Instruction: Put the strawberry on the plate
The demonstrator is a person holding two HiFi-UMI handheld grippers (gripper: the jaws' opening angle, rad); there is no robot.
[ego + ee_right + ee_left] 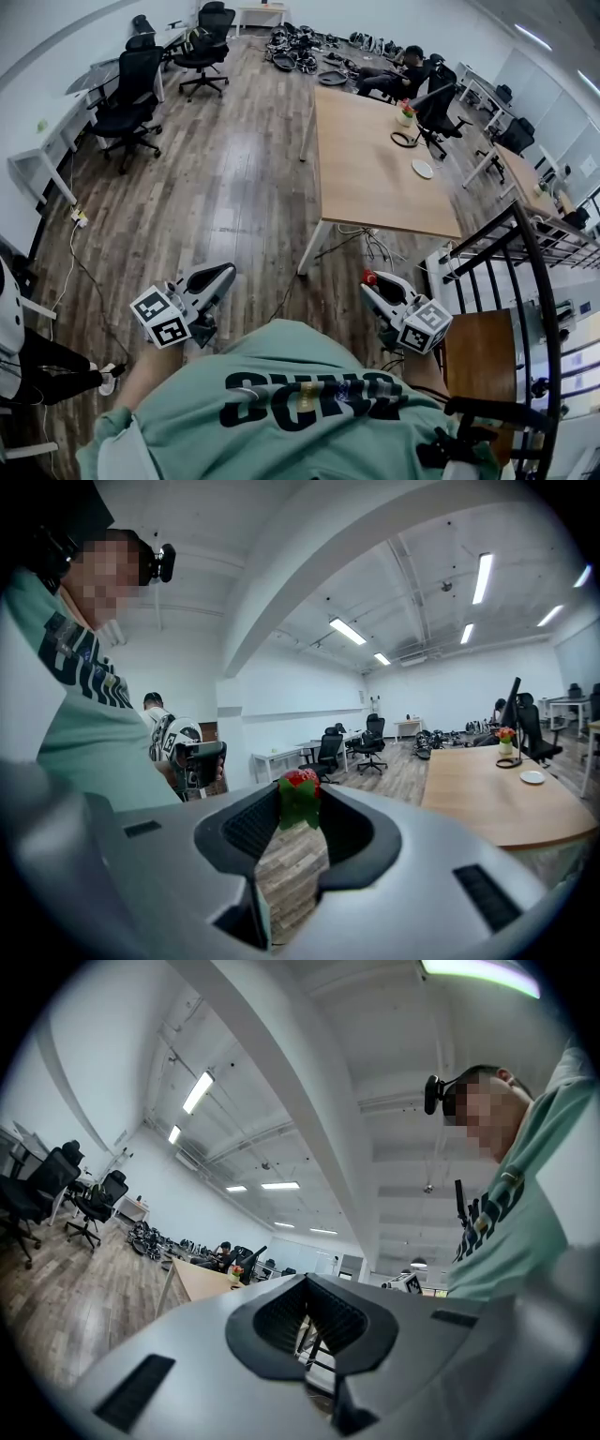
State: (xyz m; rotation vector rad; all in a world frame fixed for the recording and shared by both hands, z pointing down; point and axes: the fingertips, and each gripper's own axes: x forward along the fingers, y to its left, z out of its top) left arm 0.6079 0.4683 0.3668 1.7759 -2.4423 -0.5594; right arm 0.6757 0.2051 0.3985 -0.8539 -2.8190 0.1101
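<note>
A red strawberry (370,277) with green leaves sits between the tips of my right gripper (373,284), which is shut on it. In the right gripper view the strawberry (300,782) stands upright at the jaw tips of the right gripper (300,797). A small white plate (423,169) lies on the far right part of the long wooden table (370,187), well ahead of both grippers. It is also in the right gripper view, where the plate (532,777) lies on the table (487,808). My left gripper (221,275) is held at waist height with nothing in it; the left gripper (305,1282) has its tips together.
A flower vase (406,114) and a dark ring (404,139) stand at the table's far end. Office chairs (131,98) line the left desks. A black railing (525,272) runs on the right. A cable (89,281) lies on the wooden floor. Another person (11,323) stands at left.
</note>
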